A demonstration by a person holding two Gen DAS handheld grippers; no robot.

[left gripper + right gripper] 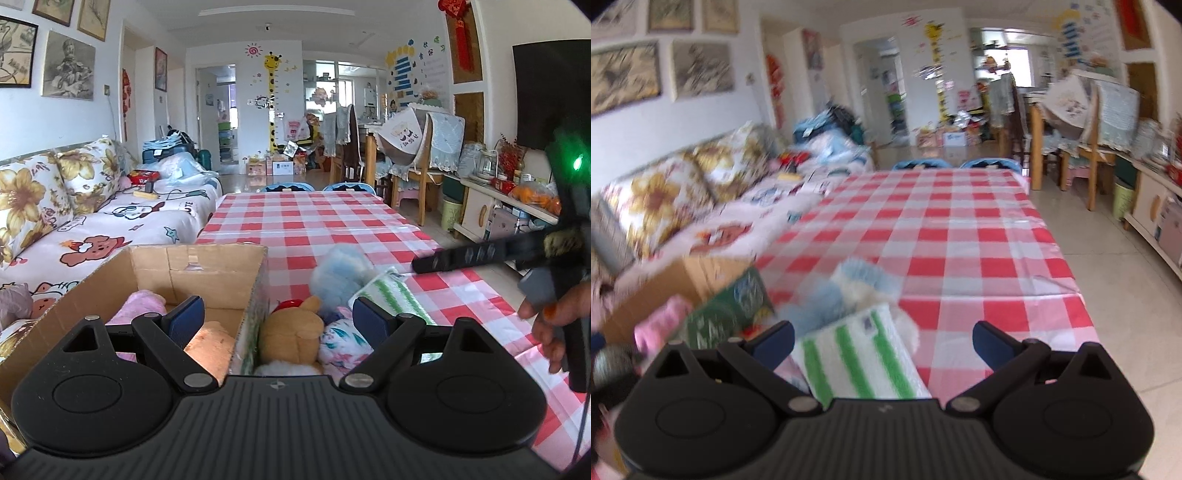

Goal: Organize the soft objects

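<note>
Our left gripper [277, 321] is wide open and holds nothing. It hangs over the open brown cardboard box [218, 266] and the brown plush bear [291, 328]. Our right gripper [882, 343], at three o'clock, is wide open too, with the green-striped white cloth [857, 362] between its fingers, not squeezed yet. We think the soft toys sit beside the box so they go in fast.
</note>
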